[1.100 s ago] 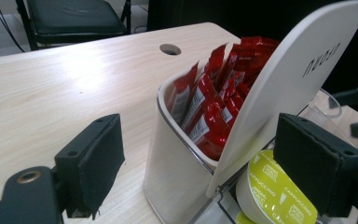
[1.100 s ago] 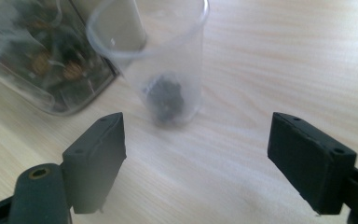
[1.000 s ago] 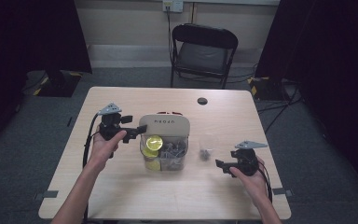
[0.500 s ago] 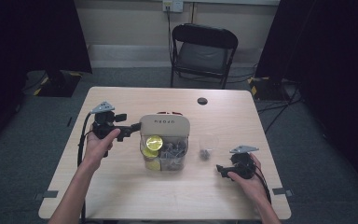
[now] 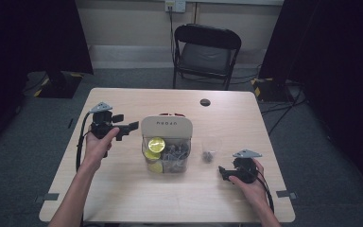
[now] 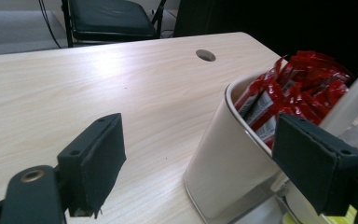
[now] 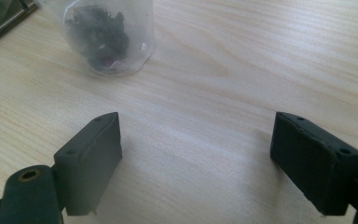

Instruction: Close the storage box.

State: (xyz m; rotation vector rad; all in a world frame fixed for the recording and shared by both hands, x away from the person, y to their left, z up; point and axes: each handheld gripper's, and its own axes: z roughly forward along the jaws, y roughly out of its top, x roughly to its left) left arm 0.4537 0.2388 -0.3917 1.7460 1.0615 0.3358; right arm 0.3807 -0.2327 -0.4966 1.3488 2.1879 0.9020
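On the pale wood-grain desk [image 5: 123,189], a cream rounded organiser [image 5: 166,128] holds glossy red sachets [image 6: 303,88]. Left gripper [image 5: 131,126] gapes beside it; right gripper [image 5: 221,171], jaws apart, lies near a clear plastic cup [image 5: 210,150] right of it.

Table [image 5: 123,198] in the middle of the room, a folding chair [image 5: 206,52] behind its far edge. An organizer box [image 5: 166,144] sits mid-table; packets [image 6: 303,88] stand in its far compartment, behind the upright divider panel, and round lids [image 5: 156,143] plus loose bits lie in the near part. A small cup [image 5: 210,150] stands just right of the box, with dark bits inside. A round hole [image 5: 205,102] lies in the tabletop beyond the box, toward the chair. Left gripper [image 5: 131,126] is left of the box, near its far corner; right gripper [image 5: 222,173] is near the front right, before the cup.
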